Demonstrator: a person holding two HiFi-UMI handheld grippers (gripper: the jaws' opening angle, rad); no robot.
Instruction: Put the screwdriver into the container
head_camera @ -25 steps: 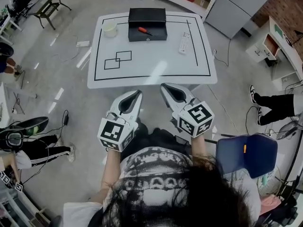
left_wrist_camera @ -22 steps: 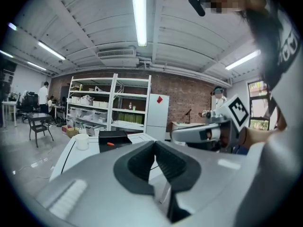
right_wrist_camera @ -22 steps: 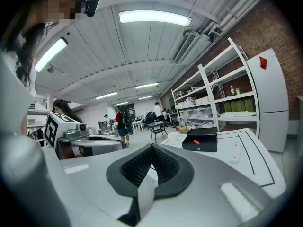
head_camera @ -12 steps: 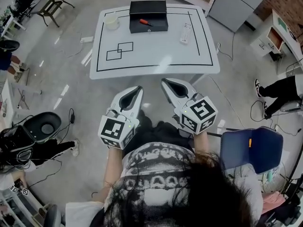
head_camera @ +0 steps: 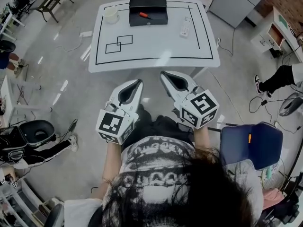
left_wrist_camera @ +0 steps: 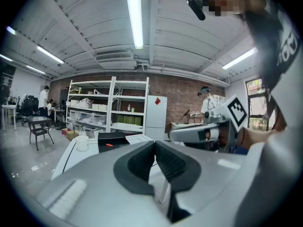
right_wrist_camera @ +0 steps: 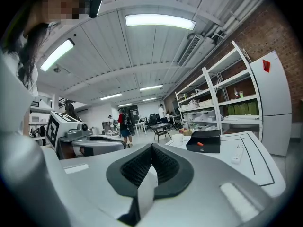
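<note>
A screwdriver (head_camera: 144,15) with an orange handle lies on top of a black box (head_camera: 147,9) at the far edge of the white table (head_camera: 156,51). A white cup (head_camera: 111,14) stands just left of the box. My left gripper (head_camera: 137,82) and right gripper (head_camera: 164,74) hang side by side short of the table's near edge, far from the screwdriver. Both are shut with nothing between the pads. The left gripper view shows the screwdriver (left_wrist_camera: 109,144) small beyond the closed left gripper (left_wrist_camera: 154,143). The right gripper view shows the box (right_wrist_camera: 204,141) beyond the shut right gripper (right_wrist_camera: 151,148).
A white remote (head_camera: 184,26) lies on the table's right side, and black outlined squares (head_camera: 118,44) mark its left. A blue chair (head_camera: 251,143) stands at my right, shelving and a white cabinet (head_camera: 236,1) behind the table. People's legs show at both sides.
The table has slid slightly up and away in the head view. Both grippers stay shut, held before the body in nearly the same place.
</note>
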